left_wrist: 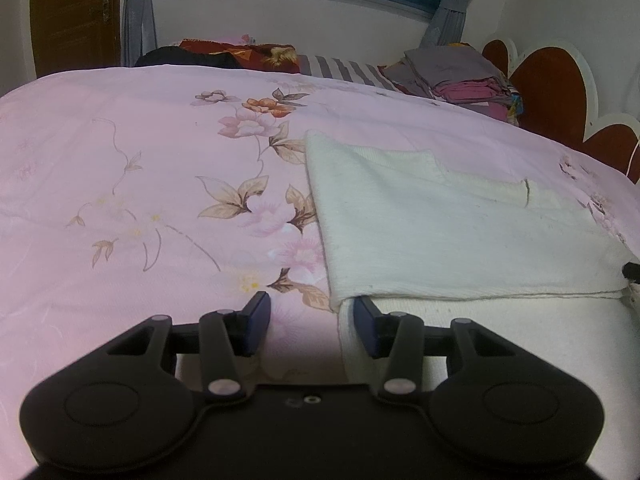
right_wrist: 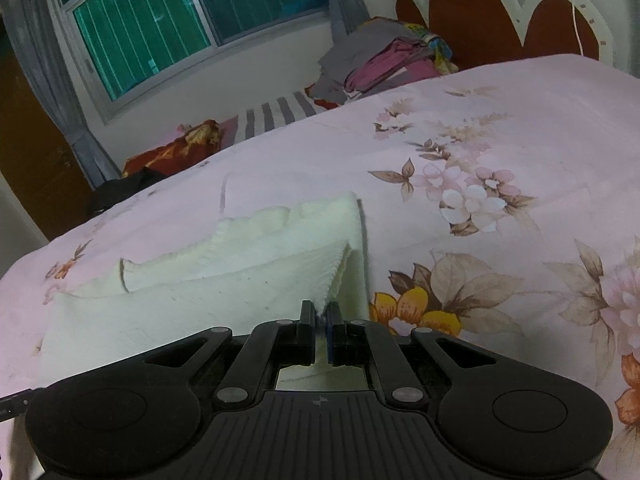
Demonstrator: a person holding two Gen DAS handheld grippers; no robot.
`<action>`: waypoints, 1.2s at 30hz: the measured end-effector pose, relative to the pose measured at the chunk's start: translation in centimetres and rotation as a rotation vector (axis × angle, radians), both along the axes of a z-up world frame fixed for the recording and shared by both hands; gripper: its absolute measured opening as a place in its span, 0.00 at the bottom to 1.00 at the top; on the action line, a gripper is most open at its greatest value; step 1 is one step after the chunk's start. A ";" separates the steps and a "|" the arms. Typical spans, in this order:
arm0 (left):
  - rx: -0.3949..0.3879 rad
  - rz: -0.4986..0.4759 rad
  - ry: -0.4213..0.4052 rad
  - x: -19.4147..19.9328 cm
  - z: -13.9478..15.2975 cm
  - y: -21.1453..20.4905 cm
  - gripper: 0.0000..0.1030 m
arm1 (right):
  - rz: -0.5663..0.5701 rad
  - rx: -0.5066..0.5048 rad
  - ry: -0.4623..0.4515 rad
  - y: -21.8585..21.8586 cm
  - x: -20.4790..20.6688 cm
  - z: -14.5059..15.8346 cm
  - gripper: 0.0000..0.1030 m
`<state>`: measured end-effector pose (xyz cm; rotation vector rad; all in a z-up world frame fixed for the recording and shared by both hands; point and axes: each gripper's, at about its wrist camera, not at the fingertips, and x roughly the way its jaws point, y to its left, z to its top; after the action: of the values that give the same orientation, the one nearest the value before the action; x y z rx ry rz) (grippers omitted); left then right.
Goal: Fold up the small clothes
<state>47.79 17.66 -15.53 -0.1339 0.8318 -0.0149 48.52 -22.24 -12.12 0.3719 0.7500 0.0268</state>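
Floral bedspread (right_wrist: 500, 128), right tool (right_wrist: 320, 316) pinching white garment (right_wrist: 224, 288)

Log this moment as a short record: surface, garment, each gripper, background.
surface: pink floral bedspread
garment: white cloth, partly folded, lying flat
left gripper: open at the cloth's near left corner, gripping nothing
right gripper: shut on a lifted corner of the cloth
background: pile of clothes by the headboard; window

A home bedroom: a bed (left_wrist: 120, 152) with a pink floral cover, a scalloped headboard (right_wrist: 500, 20), a curtained window (right_wrist: 160, 28), piled clothes (left_wrist: 460, 76).
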 end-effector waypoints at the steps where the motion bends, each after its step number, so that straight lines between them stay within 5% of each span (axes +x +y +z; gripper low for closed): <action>1: 0.001 0.000 0.000 0.0 0.0 0.0 0.44 | 0.001 0.000 0.003 0.0 0.0 -0.1 0.04; 9: -0.021 0.008 0.006 -0.5 1.0 0.3 0.43 | 0.009 0.013 0.041 -0.3 -0.1 -1.0 0.05; 12: -0.009 -0.020 -0.111 -2.0 3.5 -0.7 0.46 | -0.045 -0.018 -0.030 -1.3 -1.4 0.9 0.17; 15: -0.013 -0.110 -0.158 -1.1 4.0 -3.9 0.56 | 0.035 -0.029 -0.073 -0.4 -1.4 2.0 0.17; 21: 0.001 -0.109 -0.081 1.6 0.1 -5.5 0.58 | 0.162 -0.051 0.008 3.5 0.4 -0.1 0.16; 26: -0.027 -0.075 -0.074 1.3 0.9 -3.5 0.59 | 0.088 -0.092 0.065 1.4 -0.2 -0.8 0.16; 29: -0.081 -0.088 -0.131 3.1 2.3 -3.1 0.63 | 0.074 -0.097 -0.007 1.1 0.0 0.3 0.16; 32: -0.042 -0.140 -0.132 6.9 2.5 -4.2 0.65 | 0.064 -0.067 -0.014 1.1 3.0 0.3 0.16; 36: -0.025 -0.146 -0.063 12.1 0.3 -4.1 0.67 | 0.137 -0.096 -0.001 1.9 7.2 -0.5 0.16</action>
<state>59.92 13.52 -15.26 -0.0958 0.7776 -0.1657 55.73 -20.37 -12.61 0.2289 0.7715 0.1196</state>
